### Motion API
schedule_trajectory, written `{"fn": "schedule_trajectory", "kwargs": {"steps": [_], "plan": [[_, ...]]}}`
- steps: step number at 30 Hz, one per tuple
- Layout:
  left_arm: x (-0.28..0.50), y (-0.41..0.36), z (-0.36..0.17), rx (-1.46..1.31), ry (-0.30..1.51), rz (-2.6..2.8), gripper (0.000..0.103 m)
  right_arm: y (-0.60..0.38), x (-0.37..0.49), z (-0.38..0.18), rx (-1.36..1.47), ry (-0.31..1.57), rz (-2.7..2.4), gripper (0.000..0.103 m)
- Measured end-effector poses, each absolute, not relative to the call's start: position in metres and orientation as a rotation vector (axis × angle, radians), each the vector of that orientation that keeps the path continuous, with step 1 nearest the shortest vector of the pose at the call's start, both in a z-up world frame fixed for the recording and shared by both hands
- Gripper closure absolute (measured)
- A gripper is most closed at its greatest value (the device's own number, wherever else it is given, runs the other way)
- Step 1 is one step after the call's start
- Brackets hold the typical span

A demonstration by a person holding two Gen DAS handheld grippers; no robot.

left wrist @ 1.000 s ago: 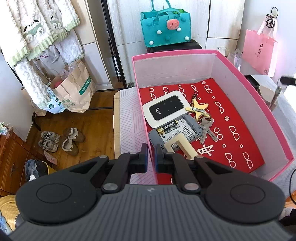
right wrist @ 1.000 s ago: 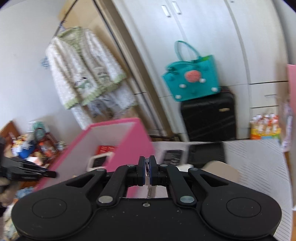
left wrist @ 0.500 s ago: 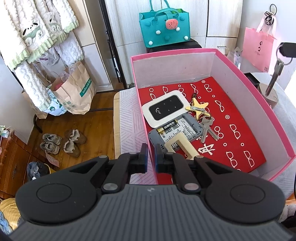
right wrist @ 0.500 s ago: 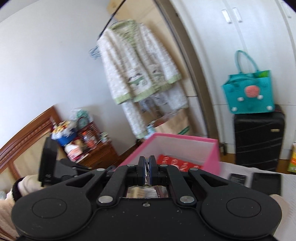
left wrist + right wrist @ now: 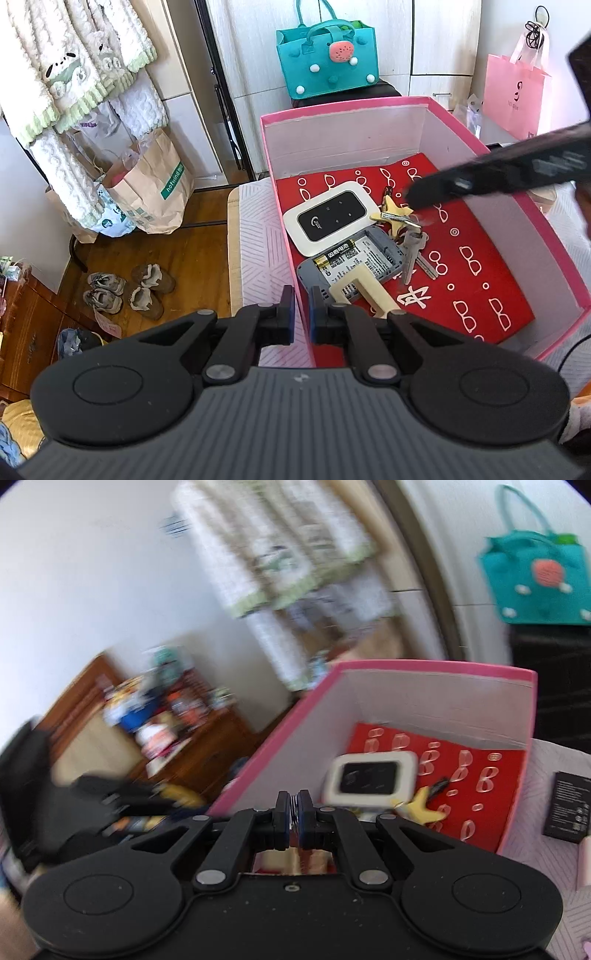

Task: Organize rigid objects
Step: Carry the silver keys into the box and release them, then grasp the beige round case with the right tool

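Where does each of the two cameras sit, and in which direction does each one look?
Left wrist view: sits on the left gripper, looks steeply down into the pink box; its own black fingers clamp the near wall, and the right gripper reaches in over the keys.
Right wrist view: sits on the right gripper, looks over the box's rim; its shut fingers pinch something metallic, and the left gripper is a blur.
Shared: the box, white router, teal bag.

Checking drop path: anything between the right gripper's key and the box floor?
No lid or wall blocks it. Right gripper is over the open box; star keychain and keys lie beneath, so the key would likely land on them.
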State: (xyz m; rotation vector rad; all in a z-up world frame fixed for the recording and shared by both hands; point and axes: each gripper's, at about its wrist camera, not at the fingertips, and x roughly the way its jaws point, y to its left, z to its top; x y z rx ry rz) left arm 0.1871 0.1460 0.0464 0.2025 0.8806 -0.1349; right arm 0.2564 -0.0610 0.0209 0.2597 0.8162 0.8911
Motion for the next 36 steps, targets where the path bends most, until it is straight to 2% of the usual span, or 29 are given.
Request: {"fn": "schedule_trajectory", "kwargs": {"steps": [4,9,14,21,23,30,36], "plan": [[0.191,0.149,0.049,0.182,0.898,-0.146,0.097,-0.064,0.265,0.014,0.41,0.851,0.929,0.092],[0.19,0.15,0.048,0.179,0.9,-0.155,0.096,-0.09,0.241,0.027,0.416,0.761,0.907,0.091],[0.192,0.155,0.048,0.152,0.902,-0.165,0.096,-0.134,0.221,0.039,0.421,0.68,0.799,0.069],[0.191,0.16,0.047,0.099,0.898,-0.17,0.096,-0.196,0.205,0.038,0.405,0.606,0.629,0.059],[0.191,0.16,0.046,0.105,0.898,-0.167,0.096,-0.217,0.203,0.028,0.373,0.612,0.538,0.056],[0.193,0.157,0.046,0.11,0.905,-0.163,0.096,-0.274,0.207,-0.022,0.288,0.725,0.246,0.055],[0.193,0.154,0.046,0.151,0.908,-0.167,0.096,-0.279,0.227,-0.051,0.093,0.813,0.286,0.045]]}}
